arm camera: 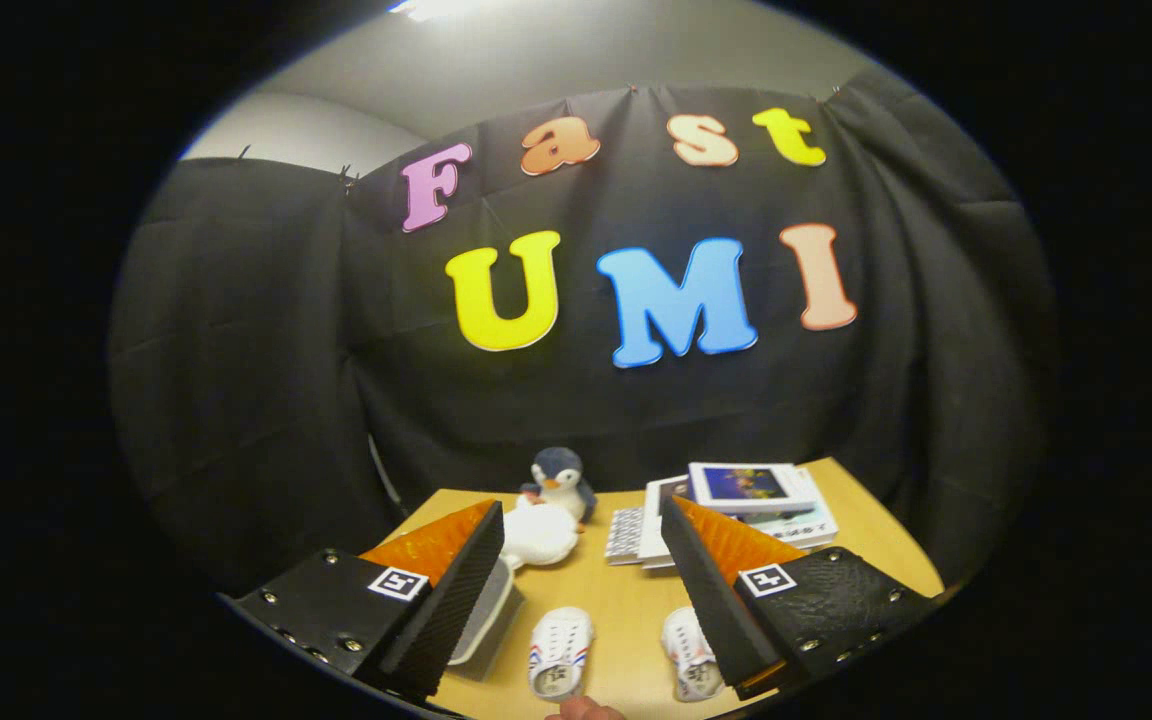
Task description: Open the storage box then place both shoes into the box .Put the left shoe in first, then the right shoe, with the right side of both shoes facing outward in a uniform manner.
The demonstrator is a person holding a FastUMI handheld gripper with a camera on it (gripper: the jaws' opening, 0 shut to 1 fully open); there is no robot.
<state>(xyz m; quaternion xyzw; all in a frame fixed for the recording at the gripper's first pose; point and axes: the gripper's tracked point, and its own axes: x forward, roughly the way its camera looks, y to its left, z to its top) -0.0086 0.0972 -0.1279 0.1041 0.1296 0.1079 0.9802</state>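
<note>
Two small white shoes lie on the wooden table (626, 600) below my fingers. One shoe (559, 652) with red and blue stripes lies between the fingers; the other shoe (691, 665) lies close by the right finger, partly hidden by it. A clear storage box (484, 625) sits beside the left finger, mostly hidden behind it; whether it stands open I cannot tell. My gripper (581, 545) hovers well above the table, open, with nothing between its fingers. A fingertip of a person (584, 709) shows at the table's near edge.
A plush penguin (561, 480) and a white plush toy (539, 535) sit toward the back of the table. A stack of books (751, 500) and a keyboard-like item (626, 535) lie at the back right. Black cloth walls close off the back.
</note>
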